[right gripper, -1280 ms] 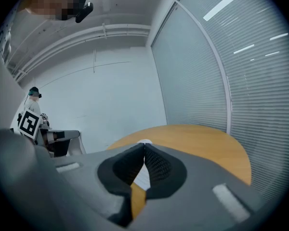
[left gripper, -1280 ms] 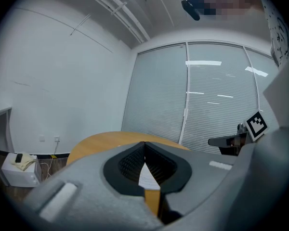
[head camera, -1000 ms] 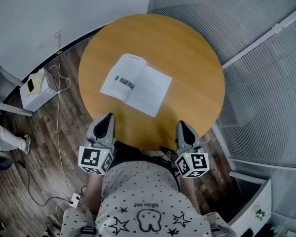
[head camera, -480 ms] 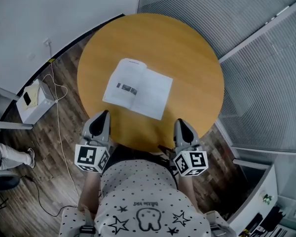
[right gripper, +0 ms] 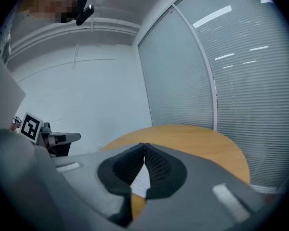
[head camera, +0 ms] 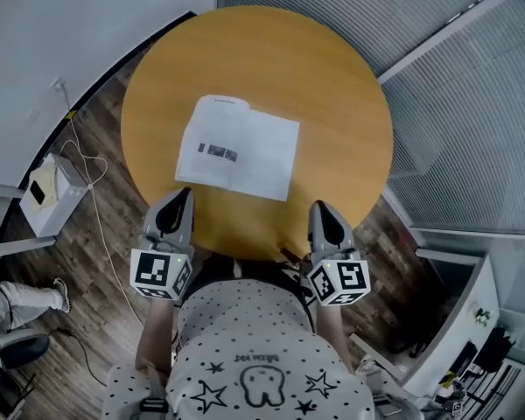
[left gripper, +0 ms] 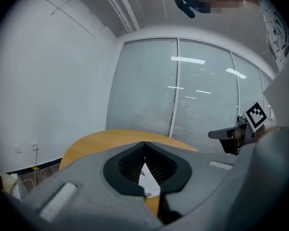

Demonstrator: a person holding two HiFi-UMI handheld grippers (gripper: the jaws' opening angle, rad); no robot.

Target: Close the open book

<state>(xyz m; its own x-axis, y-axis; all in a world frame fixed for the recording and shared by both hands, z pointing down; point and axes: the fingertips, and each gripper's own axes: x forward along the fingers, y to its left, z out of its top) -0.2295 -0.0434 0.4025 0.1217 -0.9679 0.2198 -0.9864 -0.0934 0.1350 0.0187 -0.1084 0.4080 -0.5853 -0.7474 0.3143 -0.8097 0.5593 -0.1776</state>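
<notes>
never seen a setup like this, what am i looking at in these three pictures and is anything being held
There is no robot here: a person holds a hand-held gripper in each hand. The top-down picture comes from a camera on the person's head. It shows the left gripper and the right gripper at the near edge of a round wooden table. The patterned cubes are parts of the grippers. The other two pictures come from a camera riding on each gripper, looking along its jaws. On the table lies an open book, pages up. Both grippers' jaws are shut with nothing between them, so nothing is held and the book is untouched.
</notes>
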